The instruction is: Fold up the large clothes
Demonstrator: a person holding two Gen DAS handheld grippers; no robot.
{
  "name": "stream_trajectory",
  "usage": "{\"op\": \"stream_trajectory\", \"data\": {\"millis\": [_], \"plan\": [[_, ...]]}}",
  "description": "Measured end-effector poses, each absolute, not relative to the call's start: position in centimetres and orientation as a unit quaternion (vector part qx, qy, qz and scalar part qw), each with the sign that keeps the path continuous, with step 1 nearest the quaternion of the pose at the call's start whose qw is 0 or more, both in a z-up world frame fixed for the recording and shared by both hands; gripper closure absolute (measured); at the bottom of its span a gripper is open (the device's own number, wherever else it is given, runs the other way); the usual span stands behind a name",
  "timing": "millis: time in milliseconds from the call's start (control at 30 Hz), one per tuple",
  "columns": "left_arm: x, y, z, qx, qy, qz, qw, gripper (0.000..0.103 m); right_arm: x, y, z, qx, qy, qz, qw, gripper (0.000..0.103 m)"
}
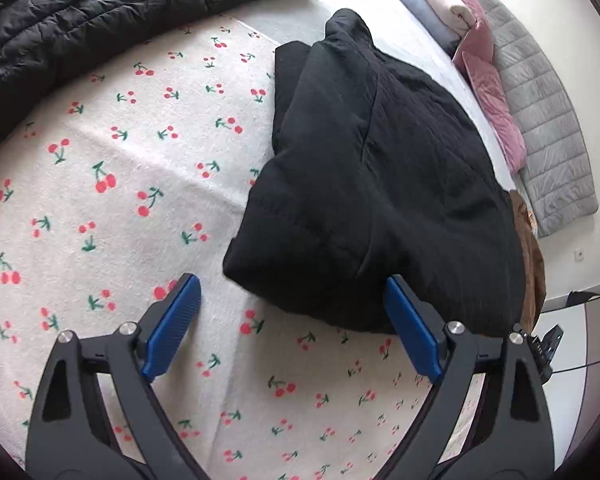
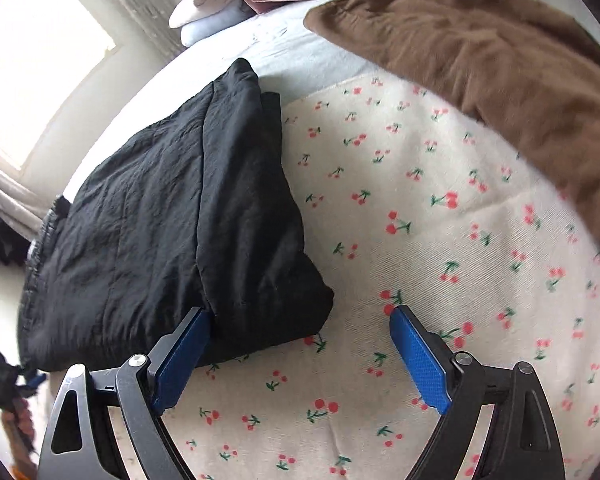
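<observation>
A black garment [image 1: 372,184] lies folded into a thick bundle on the cherry-print blanket [image 1: 120,184]; it also shows in the right wrist view [image 2: 172,216]. My left gripper [image 1: 292,300] is open and empty just in front of the bundle's near edge, with its right fingertip [image 1: 396,288] against the fabric. My right gripper [image 2: 300,320] is open and empty at the bundle's near corner, with its left fingertip [image 2: 198,320] touching the fabric. The cherry-print blanket [image 2: 420,240] covers the bed under both grippers.
A black quilted jacket [image 1: 120,8] lies at the far left. A brown garment [image 2: 500,80] lies at the right. Pink cushions [image 1: 488,92], a grey quilted cover [image 1: 548,120] and folded pale clothes [image 1: 432,4] sit at the bed's head. A window [image 2: 40,60] is on the left.
</observation>
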State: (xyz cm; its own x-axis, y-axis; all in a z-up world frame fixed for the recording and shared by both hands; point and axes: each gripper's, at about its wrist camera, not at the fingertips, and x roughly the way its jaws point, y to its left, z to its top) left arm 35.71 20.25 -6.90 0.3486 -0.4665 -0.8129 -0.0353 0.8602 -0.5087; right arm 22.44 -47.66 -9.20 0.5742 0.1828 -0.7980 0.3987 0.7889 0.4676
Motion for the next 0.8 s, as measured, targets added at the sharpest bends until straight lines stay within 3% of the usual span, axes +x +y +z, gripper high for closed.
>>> {"op": "stream_trajectory", "data": {"millis": [33,67,100,133,167,233,300,467,567,667,800], "plan": [[36.0,20.3,-6.9,-0.248,0.54,-0.144,0.792,0.016,22.7,-47.8,-9.3,0.33,0.445,-0.062,0.83,0.01],[36.2,20.3,-7.2,-0.274,0.53,-0.15,0.788,0.028,23.0,-47.8,-9.5,0.338,0.436,-0.06,0.832,0.01],[36.6,20.4,-7.6,-0.302,0.526,-0.15,0.781,0.031,23.5,-47.8,-9.5,0.348,0.427,-0.057,0.833,0.012],[37.1,20.5,-7.9,-0.316,0.522,-0.138,0.78,0.036,23.9,-47.7,-9.5,0.359,0.419,-0.051,0.833,0.021],[37.2,20.4,-8.0,-0.324,0.515,-0.123,0.784,0.048,24.5,-47.5,-9.6,0.374,0.412,-0.042,0.83,0.034],[37.0,19.9,-7.2,-0.32,0.509,-0.1,0.793,0.061,25.6,-47.2,-8.9,0.375,0.415,-0.063,0.826,0.065],[36.1,19.6,-4.3,-0.317,0.475,-0.099,0.815,0.068,25.4,-46.2,-6.1,0.348,0.401,-0.068,0.845,0.074],[31.7,19.3,4.6,-0.274,0.407,-0.125,0.863,0.071,22.8,-44.3,1.9,0.283,0.352,-0.046,0.891,0.079],[27.6,20.6,7.5,-0.25,0.403,-0.139,0.869,0.071,18.7,-43.2,4.8,0.245,0.35,-0.036,0.904,0.079],[22.5,22.7,7.3,-0.246,0.426,-0.147,0.858,0.07,14.4,-42.4,4.8,0.234,0.367,-0.023,0.9,0.079],[17.2,24.1,2.0,-0.209,0.484,-0.127,0.84,0.065,9.2,-41.1,0.7,0.225,0.423,-0.021,0.878,0.074]]}}
